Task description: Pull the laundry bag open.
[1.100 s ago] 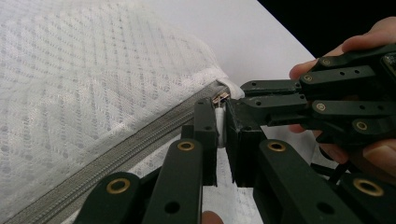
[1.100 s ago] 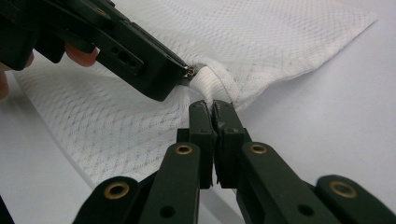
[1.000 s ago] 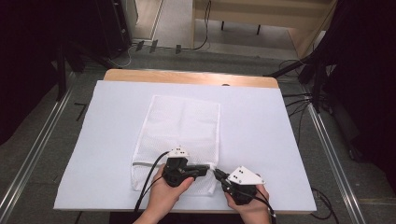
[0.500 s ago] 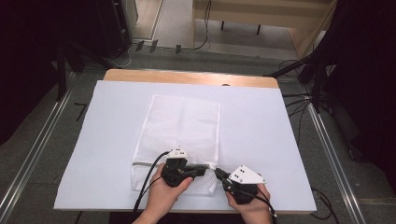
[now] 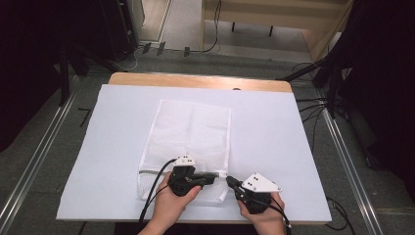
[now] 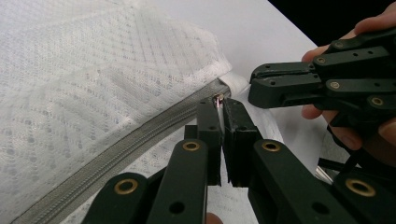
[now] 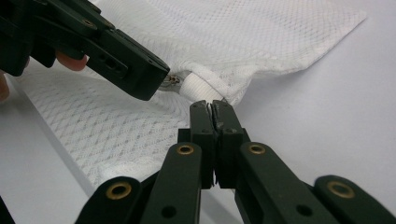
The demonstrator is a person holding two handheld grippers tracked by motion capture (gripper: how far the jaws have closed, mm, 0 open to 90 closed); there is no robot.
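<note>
Nothing has shifted since the earlier frames. Left hand-held gripper (image 6: 219,105) is clenched on the zipper pull (image 6: 217,98); right hand-held gripper (image 7: 215,108) pinches the mesh bag (image 5: 193,132) corner, lying flat near the counter's (image 5: 274,132) front edge.

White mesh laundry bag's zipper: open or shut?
Shut: the grey zipper on the white mesh bag runs closed to its pull.

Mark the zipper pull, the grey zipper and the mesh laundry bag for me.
zipper pull (image 6: 218,98), left gripper view, on the metal tab pinched at the jaw tips
grey zipper (image 6: 140,142), left gripper view, on the middle of the closed teeth
mesh laundry bag (image 5: 193,129), high view, on its flat upper panel
</note>
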